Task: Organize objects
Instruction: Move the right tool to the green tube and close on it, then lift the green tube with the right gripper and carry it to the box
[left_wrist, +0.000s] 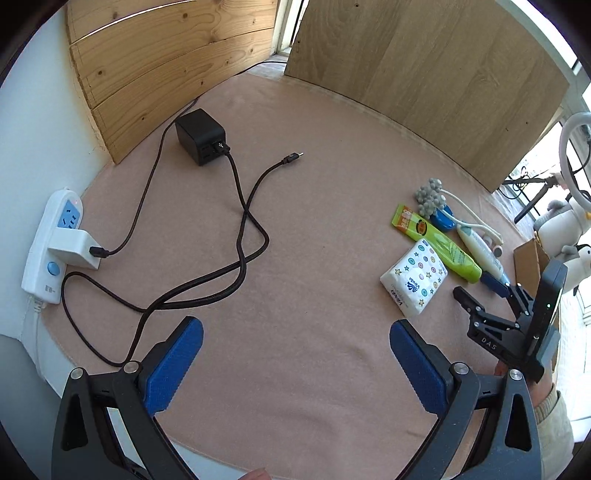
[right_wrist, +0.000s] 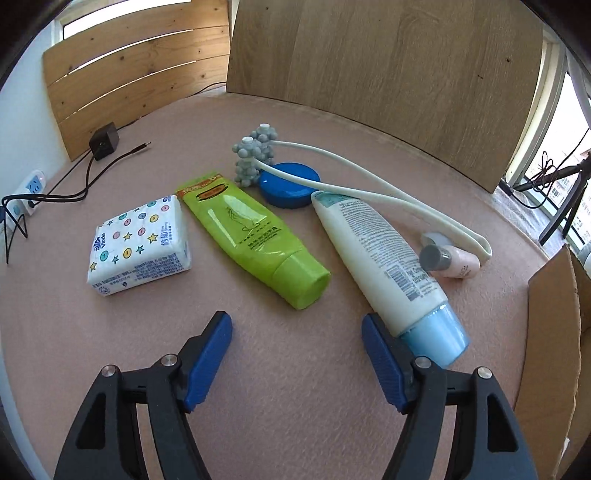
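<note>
On the pink mat lie a tissue pack (right_wrist: 138, 245), a green tube (right_wrist: 255, 236), a white tube with a light blue cap (right_wrist: 384, 258), a blue round tin (right_wrist: 290, 184), a grey-headed roller massager with a white looped handle (right_wrist: 256, 157) and a small pink bottle (right_wrist: 448, 260). My right gripper (right_wrist: 295, 332) stands open just short of them; its right finger lies against the blue cap, nothing sits between the jaws. My left gripper (left_wrist: 295, 343) is open over bare mat, near a black cable (left_wrist: 240, 236). In the left wrist view the right gripper (left_wrist: 484, 291) reaches toward the tubes (left_wrist: 458, 254).
A black charger cube (left_wrist: 201, 134) and a white power strip (left_wrist: 51, 243) with a plugged adapter lie at the mat's left. Wooden boards (right_wrist: 388, 66) stand along the back. A cardboard box (right_wrist: 554, 350) sits at the right edge. Plush toys (left_wrist: 565, 229) and a ring light stand beyond.
</note>
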